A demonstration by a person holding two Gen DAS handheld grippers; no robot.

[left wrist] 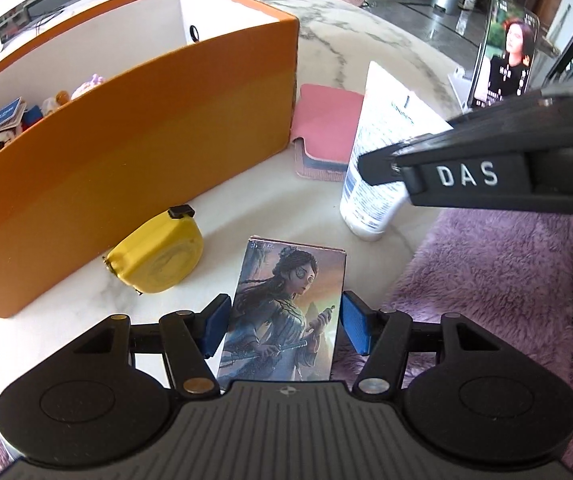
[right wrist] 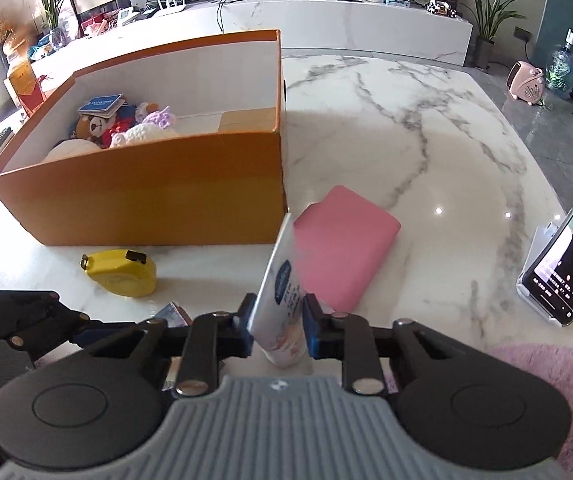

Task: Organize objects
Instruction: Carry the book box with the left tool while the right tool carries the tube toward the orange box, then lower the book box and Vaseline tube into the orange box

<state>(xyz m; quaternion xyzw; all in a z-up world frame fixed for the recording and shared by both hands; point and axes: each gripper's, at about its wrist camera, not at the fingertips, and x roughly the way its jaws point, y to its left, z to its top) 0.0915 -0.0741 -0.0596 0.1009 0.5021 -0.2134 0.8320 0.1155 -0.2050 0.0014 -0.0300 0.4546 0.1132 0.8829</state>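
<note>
My left gripper point(left wrist: 284, 326) is shut on a picture card box point(left wrist: 286, 300) showing a painted woman, held just above the marble table's point(right wrist: 426, 152) near edge. My right gripper point(right wrist: 276, 326) is shut on a white cream tube point(right wrist: 282, 292), cap down; the tube also shows in the left wrist view point(left wrist: 382, 152). An orange box point(right wrist: 146, 196) stands at the left, holding plush toys point(right wrist: 126, 124) and a small blue book point(right wrist: 100, 105). A yellow tape measure point(left wrist: 158, 256) and a pink case point(right wrist: 346, 244) lie on the table in front of and beside the box.
A phone on a white stand point(right wrist: 566, 272) plays video at the table's right edge. Purple fleece fabric point(left wrist: 506, 280) lies at the near right. A white media console point(right wrist: 326, 12) runs along the back wall, with a pink heater point(right wrist: 526, 84) on the floor.
</note>
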